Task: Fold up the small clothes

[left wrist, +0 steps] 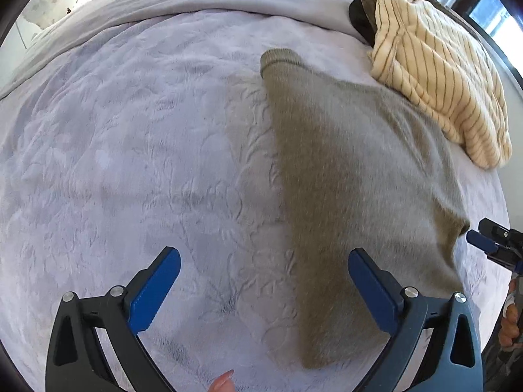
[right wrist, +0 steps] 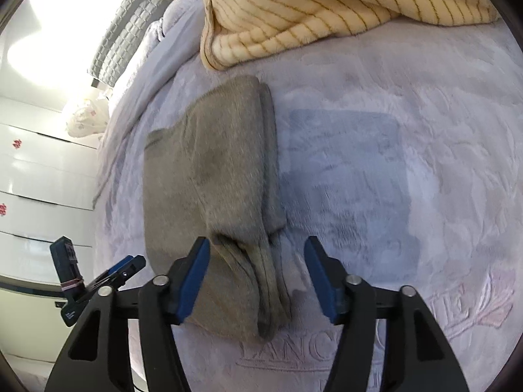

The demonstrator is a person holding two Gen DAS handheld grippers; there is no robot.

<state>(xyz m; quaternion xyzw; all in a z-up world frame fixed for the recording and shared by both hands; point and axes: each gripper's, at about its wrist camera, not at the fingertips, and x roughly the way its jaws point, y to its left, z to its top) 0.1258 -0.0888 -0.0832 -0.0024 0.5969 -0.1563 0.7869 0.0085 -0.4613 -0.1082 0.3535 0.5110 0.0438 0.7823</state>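
An olive-grey knit garment (left wrist: 353, 179) lies folded into a long strip on the lavender bed cover (left wrist: 130, 163). My left gripper (left wrist: 264, 290) hangs open and wide above the strip's near left edge, nothing between its pads. In the right wrist view the same garment (right wrist: 212, 170) runs away from me, its layered near end lying between the jaws of my right gripper (right wrist: 258, 274). That gripper is open and its pads do not press the cloth. The right gripper (left wrist: 490, 245) also shows by the garment's corner at the left view's right edge.
A cream blanket with thin brown stripes (left wrist: 434, 75) is heaped at the far side of the bed (right wrist: 294, 9). White drawers (right wrist: 39, 179) stand beyond the bed's left edge. A grey quilted pillow (right wrist: 127, 42) lies at the head. A fingertip (left wrist: 222, 383) shows at the bottom.
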